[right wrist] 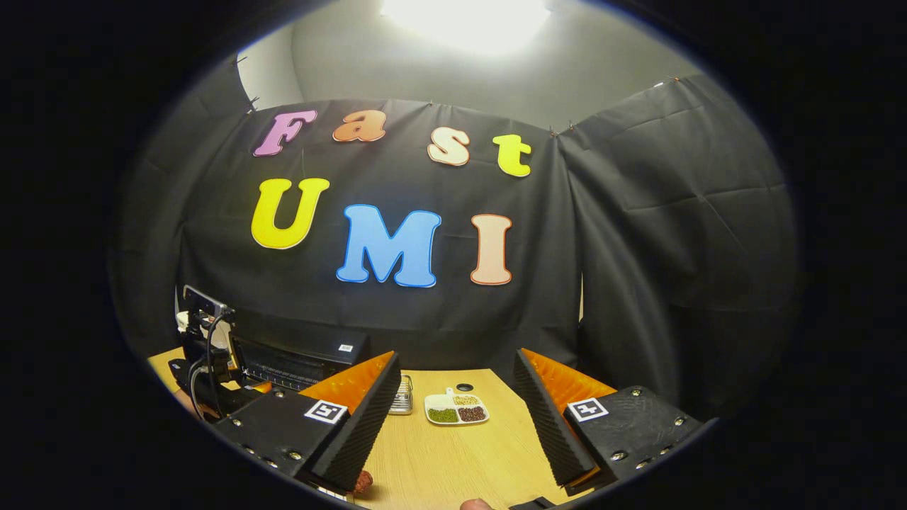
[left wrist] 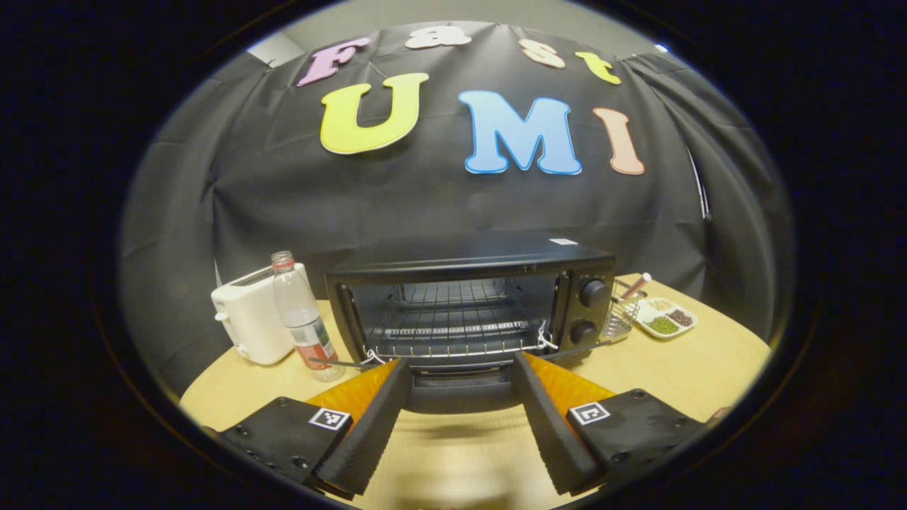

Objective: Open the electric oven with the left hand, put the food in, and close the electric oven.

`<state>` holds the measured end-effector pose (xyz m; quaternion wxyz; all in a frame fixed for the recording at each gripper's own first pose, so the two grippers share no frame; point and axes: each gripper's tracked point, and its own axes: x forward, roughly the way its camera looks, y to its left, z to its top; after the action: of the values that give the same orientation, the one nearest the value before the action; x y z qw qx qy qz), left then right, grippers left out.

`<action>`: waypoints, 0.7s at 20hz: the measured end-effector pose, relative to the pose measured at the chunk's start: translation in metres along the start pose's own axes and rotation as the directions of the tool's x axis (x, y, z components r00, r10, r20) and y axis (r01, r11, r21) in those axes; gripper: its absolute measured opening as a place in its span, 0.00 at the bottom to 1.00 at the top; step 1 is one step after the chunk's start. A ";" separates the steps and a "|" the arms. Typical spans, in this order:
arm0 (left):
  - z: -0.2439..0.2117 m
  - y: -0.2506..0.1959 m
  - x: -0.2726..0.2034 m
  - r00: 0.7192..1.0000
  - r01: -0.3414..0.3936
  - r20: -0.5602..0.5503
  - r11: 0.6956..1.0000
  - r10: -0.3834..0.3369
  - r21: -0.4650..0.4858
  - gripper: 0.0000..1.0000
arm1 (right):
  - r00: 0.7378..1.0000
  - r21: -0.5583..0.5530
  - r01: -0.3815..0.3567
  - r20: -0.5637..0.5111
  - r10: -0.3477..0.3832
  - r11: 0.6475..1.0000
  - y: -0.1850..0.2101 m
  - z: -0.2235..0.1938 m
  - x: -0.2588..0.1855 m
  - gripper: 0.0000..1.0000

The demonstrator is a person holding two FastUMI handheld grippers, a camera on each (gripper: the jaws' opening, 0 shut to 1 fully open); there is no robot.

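Observation:
The black electric oven (left wrist: 468, 304) stands open, its wire rack bare inside. Its door (left wrist: 460, 386) hangs folded down toward me, lying between the two fingers of my left gripper (left wrist: 460, 361), which is open and wide apart; I cannot tell whether a finger touches the door. In the right gripper view the oven (right wrist: 305, 354) sits at the left with the left gripper's body (right wrist: 205, 354) in front of it. My right gripper (right wrist: 457, 358) is open and holds nothing, above the table. A small reddish-brown lump (right wrist: 363, 482) peeks out under its left finger.
On the wooden table (left wrist: 673, 368) are a white toaster (left wrist: 251, 319) and a plastic bottle (left wrist: 301, 319) left of the oven. A wire basket (left wrist: 622, 312) and a white divided dish (left wrist: 666, 317) of beans stand to its right; the dish (right wrist: 455, 409) lies ahead of my right gripper.

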<state>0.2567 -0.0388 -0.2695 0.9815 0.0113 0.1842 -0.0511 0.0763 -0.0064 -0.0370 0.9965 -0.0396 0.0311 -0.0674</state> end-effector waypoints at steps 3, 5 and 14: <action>-0.016 -0.001 -0.004 1.000 -0.002 -0.025 1.000 0.002 0.004 1.00 | 1.000 0.005 -0.004 -0.006 0.004 1.000 -0.002 -0.002 -0.002 0.98; -0.028 -0.003 -0.006 0.999 -0.001 -0.049 1.000 0.002 0.007 0.97 | 1.000 0.006 -0.007 -0.009 0.007 1.000 -0.002 -0.003 -0.004 0.98; -0.081 -0.008 -0.012 0.989 -0.001 -0.149 0.999 0.007 0.041 1.00 | 0.999 0.014 -0.034 -0.030 0.034 0.999 -0.002 -0.010 -0.004 0.98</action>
<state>0.2158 -0.0420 -0.3402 0.9646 0.0356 0.2561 -0.0521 0.0714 -0.0082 -0.0466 0.9971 -0.0315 0.0462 -0.0514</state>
